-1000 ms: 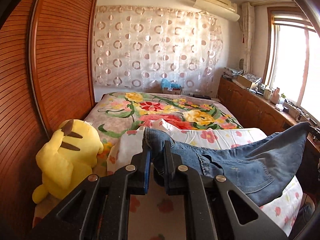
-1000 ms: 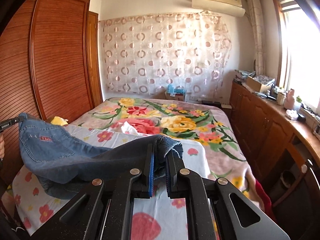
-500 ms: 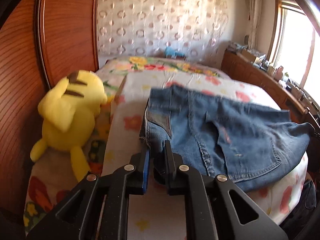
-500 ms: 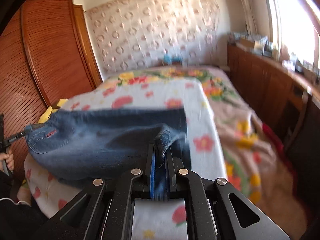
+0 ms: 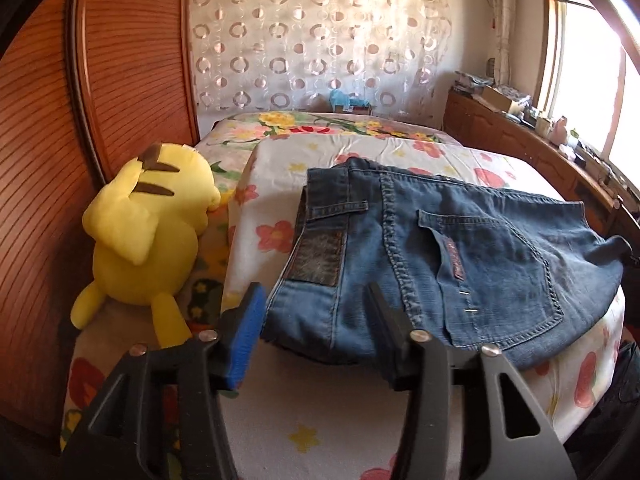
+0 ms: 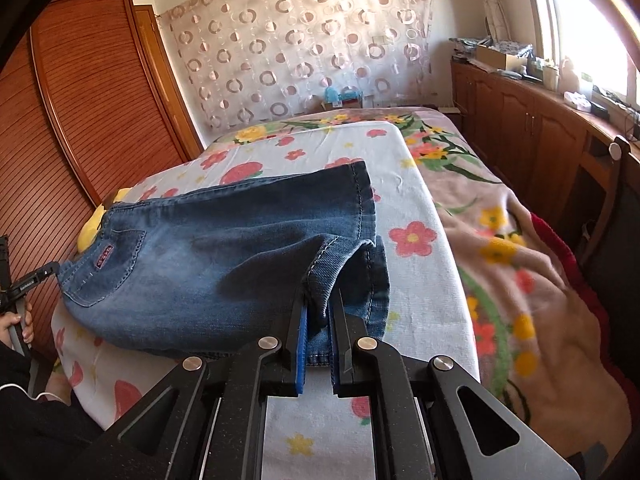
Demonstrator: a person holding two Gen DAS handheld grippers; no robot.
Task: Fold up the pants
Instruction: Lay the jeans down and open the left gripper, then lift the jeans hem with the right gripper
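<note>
Claw, left [image 5: 316,330]: jaws opening, standing spread to either side of the waistband end of the pants [image 5: 440,256]; blue pad showing on the left finger, neither pad pressing the denim, cloth lying between and just ahead of the fingertips.

Claw, right [image 6: 320,320]: jaws pressed together, pinching a bunched hem of the pants [image 6: 224,256] at the leg end, with a fold of denim rising up between the fingers.

Pants: blue denim, lying folded and mostly flat, stretching across from one claw to the other; back pocket [image 5: 492,268] with small red tag facing up, just ahead and to the right of the left claw; dark patch on the waistband directly ahead of it.

Sheet [image 5: 280,184]: white with red flowers, lying under the pants and extending beyond both claws.

Bed [image 6: 500,240]: floral blanket showing to the right of the right claw and farther ahead of both.

Plush toy [image 5: 148,232]: yellow, sitting to the left of the left claw, beside the sheet's edge and against the wooden wardrobe [image 5: 132,72].

Hand [image 6: 16,324]: showing at the far left of the right claw's view, gripping the left claw's handle.
</note>
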